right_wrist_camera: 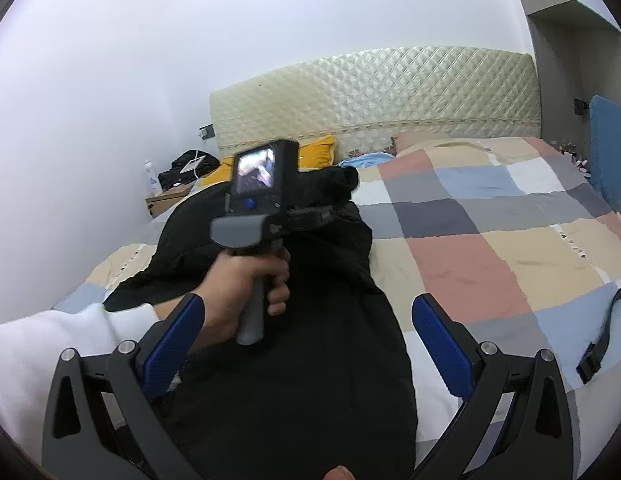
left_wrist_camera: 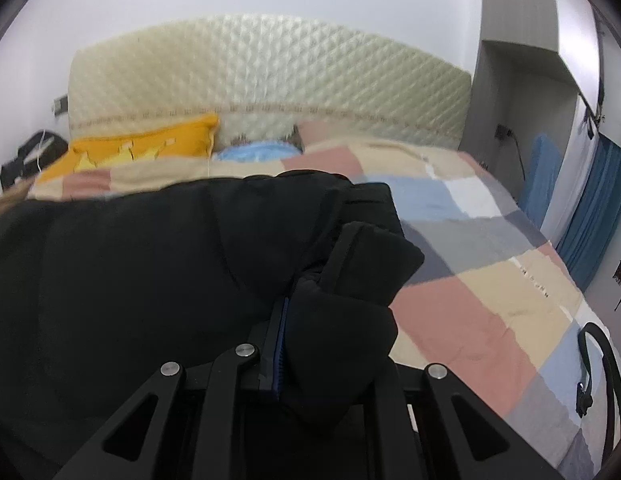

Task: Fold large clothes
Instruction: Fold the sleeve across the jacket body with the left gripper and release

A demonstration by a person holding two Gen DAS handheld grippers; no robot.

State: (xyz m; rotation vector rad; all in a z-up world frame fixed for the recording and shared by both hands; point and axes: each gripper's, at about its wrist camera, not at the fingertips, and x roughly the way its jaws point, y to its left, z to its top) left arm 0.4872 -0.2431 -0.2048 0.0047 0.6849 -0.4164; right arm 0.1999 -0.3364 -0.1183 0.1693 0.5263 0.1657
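Note:
A large black garment point(left_wrist_camera: 122, 280) lies along the left half of the bed, reaching toward the pillows. My left gripper point(left_wrist_camera: 330, 276) is shut on a bunched fold of it, and the fabric drapes over the fingers and hides the tips; one blue pad point(left_wrist_camera: 280, 344) shows. In the right wrist view a hand point(right_wrist_camera: 246, 280) in a white sleeve holds that left gripper point(right_wrist_camera: 330, 204) low over the garment's far end. My right gripper point(right_wrist_camera: 310, 344) stands open above the near part of the black garment point(right_wrist_camera: 310, 400), its blue pads point(right_wrist_camera: 442, 344) wide apart with nothing between them.
The bed has a patchwork quilt point(right_wrist_camera: 490, 240), a yellow pillow point(left_wrist_camera: 142, 148) and a quilted cream headboard point(left_wrist_camera: 270, 72). A nightstand point(right_wrist_camera: 166, 200) with a bottle and a black bag stands at the left. A black strap point(right_wrist_camera: 602, 344) lies at the bed's right edge. Blue curtains point(left_wrist_camera: 590, 208) hang on the right.

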